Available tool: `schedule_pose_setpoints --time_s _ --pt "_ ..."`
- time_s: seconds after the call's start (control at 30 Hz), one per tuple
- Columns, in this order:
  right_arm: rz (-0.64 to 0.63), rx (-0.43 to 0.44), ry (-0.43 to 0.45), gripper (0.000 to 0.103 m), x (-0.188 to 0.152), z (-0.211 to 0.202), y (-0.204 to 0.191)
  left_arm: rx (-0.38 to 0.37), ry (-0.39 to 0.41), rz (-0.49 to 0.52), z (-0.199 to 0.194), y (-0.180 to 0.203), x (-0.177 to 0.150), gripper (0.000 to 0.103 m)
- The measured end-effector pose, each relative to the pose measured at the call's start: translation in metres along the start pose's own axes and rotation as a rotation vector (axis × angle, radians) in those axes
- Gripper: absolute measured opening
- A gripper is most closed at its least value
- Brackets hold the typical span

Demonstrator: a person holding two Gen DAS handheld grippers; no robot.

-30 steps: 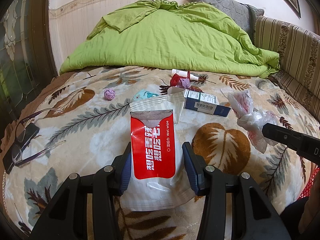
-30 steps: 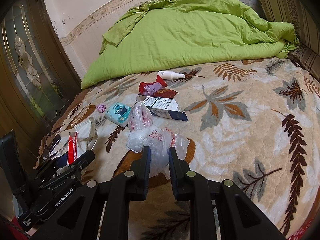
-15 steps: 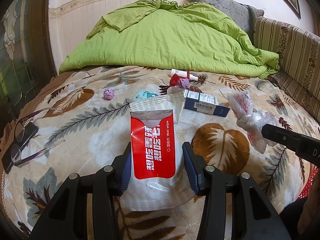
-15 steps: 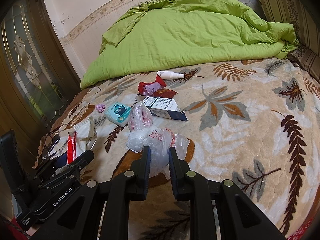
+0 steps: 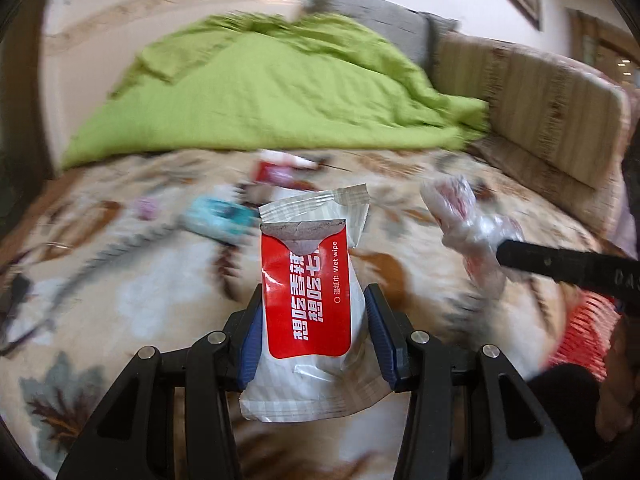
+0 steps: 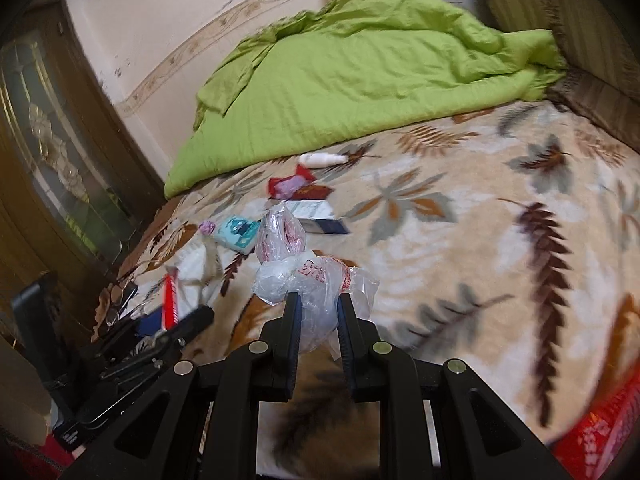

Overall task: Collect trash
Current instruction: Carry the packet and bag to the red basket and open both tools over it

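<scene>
Much of the left wrist view was smeared by motion, so the small litter on the leaf-patterned beige blanket [image 5: 120, 288] read there only as streaks of teal, red and purple. Sharp in it was the left hand-held gripper [image 5: 314, 312], its blue-padded fingers clamped on the sides of a red-and-white wet wipe packet with a torn silvery top [image 5: 308, 292], held clear of the bed. The packet's lower white part hid the blanket directly beneath it.

The right wrist view was clearer. The right hand-held gripper [image 6: 318, 316] was pinched on a crumpled clear plastic bag with red print [image 6: 312, 280], whose bottom was hidden between the black fingers. Beyond it lay a teal tissue pack [image 6: 238, 232], a small purple crumpled ball [image 6: 207, 227], a white-and-blue carton [image 6: 316, 218] partly covered by the bag's upper lobe, red wrappers [image 6: 290, 184] and a small white bottle [image 6: 322, 159] just below the rumpled green duvet [image 6: 360, 92].

Only the left view showed the bag [image 5: 468, 224] from the side, lifted, with the right gripper's black finger reaching in from the edge. Only the right view showed the wipe packet edge-on, a thin red strip [image 6: 171, 300]. A red mesh object [image 6: 600, 432] was cut off at the lower right corner; what it was could not be told.
</scene>
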State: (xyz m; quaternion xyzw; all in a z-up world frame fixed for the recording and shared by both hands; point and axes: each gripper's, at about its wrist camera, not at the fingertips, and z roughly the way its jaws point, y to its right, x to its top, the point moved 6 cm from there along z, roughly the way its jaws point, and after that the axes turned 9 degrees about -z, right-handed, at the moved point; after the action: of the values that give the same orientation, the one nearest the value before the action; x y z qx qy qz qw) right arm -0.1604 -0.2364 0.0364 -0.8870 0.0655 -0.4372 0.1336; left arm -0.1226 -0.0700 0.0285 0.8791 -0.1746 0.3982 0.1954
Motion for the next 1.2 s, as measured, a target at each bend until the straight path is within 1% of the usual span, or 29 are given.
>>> schedule_pose_setpoints --time_s 0.07,0.13,0.17,0.23,0.27,0.3,0.33,0.4,0.47,0.5,0.53,0.6,0.67,0.77,0.8,0.83,0.87,0.9,0.93,0.97,1.0,1.07,1.13,1.2 --pt "0.034 -0.032 0.014 0.019 -0.004 -0.023 0.019 -0.037 -0.023 0.025 0.000 0.018 -0.005 0.046" --pt "0.077 -0.081 0.025 0.019 -0.010 -0.048 0.044 -0.099 -0.056 0.065 -0.003 0.048 -0.010 0.046" --pt "0.097 -0.101 0.029 0.019 -0.012 -0.058 0.055 -0.121 -0.061 0.072 -0.005 0.056 -0.010 0.046" --pt "0.148 -0.148 0.039 0.019 -0.020 -0.083 0.081 -0.188 -0.080 0.097 -0.010 0.086 -0.010 0.046" --pt "0.178 -0.179 0.044 0.019 -0.026 -0.097 0.097 -0.214 -0.086 0.109 -0.012 0.098 -0.008 0.046" --pt "0.212 -0.219 0.051 0.019 -0.034 -0.113 0.114 -0.250 -0.091 0.129 -0.016 0.118 -0.008 0.046" --pt "0.232 -0.242 0.055 0.019 -0.038 -0.122 0.123 -0.278 -0.098 0.142 -0.017 0.130 -0.007 0.046" --pt "0.288 -0.316 0.068 0.019 -0.051 -0.151 0.153 -0.337 -0.117 0.176 -0.022 0.157 -0.006 0.046" --pt "0.344 -0.395 0.079 0.019 -0.066 -0.176 0.180 -0.404 -0.148 0.211 -0.024 0.187 -0.006 0.046" --pt "0.363 -0.417 0.080 0.019 -0.071 -0.184 0.189 -0.444 -0.170 0.230 -0.024 0.210 -0.008 0.046" --pt "0.388 -0.440 0.083 0.019 -0.077 -0.194 0.200 -0.469 -0.185 0.240 -0.024 0.221 -0.009 0.046" --pt "0.425 -0.488 0.088 0.020 -0.090 -0.214 0.218 -0.538 -0.233 0.269 -0.023 0.258 -0.015 0.046" --pt "0.451 -0.520 0.087 0.021 -0.101 -0.228 0.229 -0.593 -0.286 0.285 -0.020 0.288 -0.024 0.046" --pt "0.486 -0.535 0.078 0.022 -0.118 -0.240 0.237 -0.643 -0.358 0.321 -0.012 0.330 -0.042 0.046" --pt "0.497 -0.540 0.071 0.022 -0.124 -0.242 0.240 -0.649 -0.374 0.326 -0.009 0.337 -0.046 0.049" --pt "0.509 -0.551 0.060 0.025 -0.130 -0.244 0.244 -0.662 -0.403 0.334 -0.004 0.346 -0.051 0.055" --pt "0.519 -0.557 0.056 0.031 -0.134 -0.246 0.246 -0.669 -0.428 0.339 0.000 0.352 -0.056 0.059" --pt "0.530 -0.561 0.056 0.035 -0.137 -0.248 0.249 -0.666 -0.446 0.341 0.003 0.357 -0.059 0.066" --pt "0.538 -0.565 0.058 0.041 -0.138 -0.250 0.250 -0.663 -0.457 0.337 0.006 0.359 -0.060 0.066" --pt "0.540 -0.568 0.067 0.045 -0.137 -0.252 0.250 -0.666 -0.464 0.333 0.006 0.358 -0.062 0.066" --pt "0.535 -0.572 0.076 0.046 -0.134 -0.253 0.250 -0.674 -0.470 0.329 0.006 0.356 -0.062 0.067" --pt "0.511 -0.585 0.090 0.049 -0.126 -0.254 0.247 -0.656 -0.462 0.318 0.004 0.336 -0.057 0.069" --pt "0.481 -0.563 0.108 0.051 -0.114 -0.249 0.240 -0.631 -0.439 0.292 0.003 0.314 -0.049 0.076" --pt "0.436 -0.531 0.112 0.055 -0.098 -0.235 0.227 -0.595 -0.399 0.269 0.001 0.289 -0.038 0.078"
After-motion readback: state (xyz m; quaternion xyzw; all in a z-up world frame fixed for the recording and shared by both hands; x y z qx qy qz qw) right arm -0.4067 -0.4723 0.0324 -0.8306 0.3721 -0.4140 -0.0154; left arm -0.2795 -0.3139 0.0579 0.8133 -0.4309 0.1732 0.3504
